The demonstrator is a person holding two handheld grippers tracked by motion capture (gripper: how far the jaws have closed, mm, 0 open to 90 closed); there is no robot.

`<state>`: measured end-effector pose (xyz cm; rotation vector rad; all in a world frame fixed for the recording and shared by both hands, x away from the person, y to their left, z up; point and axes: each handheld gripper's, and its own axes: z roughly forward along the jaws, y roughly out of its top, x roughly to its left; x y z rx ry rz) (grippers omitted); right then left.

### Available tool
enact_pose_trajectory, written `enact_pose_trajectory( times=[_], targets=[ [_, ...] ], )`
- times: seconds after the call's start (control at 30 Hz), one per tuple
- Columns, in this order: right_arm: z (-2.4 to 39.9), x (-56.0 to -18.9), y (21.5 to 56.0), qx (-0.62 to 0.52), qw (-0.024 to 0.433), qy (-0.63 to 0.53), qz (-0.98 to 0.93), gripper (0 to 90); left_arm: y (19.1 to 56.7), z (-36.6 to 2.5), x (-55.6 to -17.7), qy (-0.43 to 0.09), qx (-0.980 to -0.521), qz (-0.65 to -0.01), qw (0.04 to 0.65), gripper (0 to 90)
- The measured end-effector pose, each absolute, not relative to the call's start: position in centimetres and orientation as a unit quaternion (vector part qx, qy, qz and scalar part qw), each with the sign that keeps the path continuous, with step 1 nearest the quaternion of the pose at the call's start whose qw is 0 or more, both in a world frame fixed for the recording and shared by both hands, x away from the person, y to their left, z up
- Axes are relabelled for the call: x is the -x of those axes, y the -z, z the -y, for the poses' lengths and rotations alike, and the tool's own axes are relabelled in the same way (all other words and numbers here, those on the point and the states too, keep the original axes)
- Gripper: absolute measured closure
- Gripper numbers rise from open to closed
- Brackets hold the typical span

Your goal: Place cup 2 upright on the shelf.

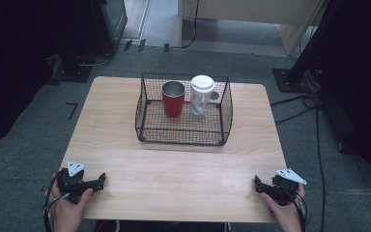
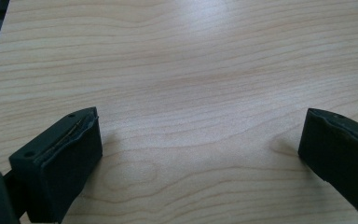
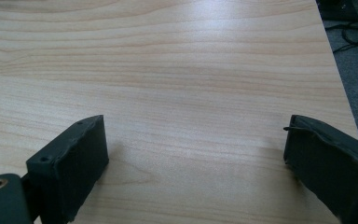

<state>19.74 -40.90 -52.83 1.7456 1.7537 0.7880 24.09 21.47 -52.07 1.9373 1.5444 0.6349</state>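
A black wire basket [image 1: 147, 104] stands at the far middle of the wooden table [image 1: 174, 164]. Inside it a red cup [image 1: 173, 99] stands upright on the left, and a clear tumbler with a white lid [image 1: 201, 95] stands to its right. My left gripper [image 1: 102, 178] rests at the table's near left corner, held in a hand, jaws open over bare wood. In the left gripper view nothing lies between the left gripper's [image 2: 200, 140] jaws. My right gripper [image 1: 257, 183] sits at the near right corner, open. The right gripper [image 3: 196, 144] has bare wood between its jaws.
Black cables [image 1: 314, 111] run over the grey carpet to the right of the table. A dark stand base [image 1: 287, 79] sits at the far right and dark equipment [image 1: 104, 24] at the far left. The table's right edge [image 3: 338, 79] lies close to my right gripper.
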Motion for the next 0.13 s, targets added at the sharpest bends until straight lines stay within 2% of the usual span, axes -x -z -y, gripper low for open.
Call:
enact_pose_trajectory(
  times=[0.13],
  targets=[
    [40.9,-19.74,52.83,-0.648,0.269,-0.292,-0.65,6.1,52.06,-21.47,-24.09,-0.237,-0.726,-0.578,0.288,0.0]
  ],
)
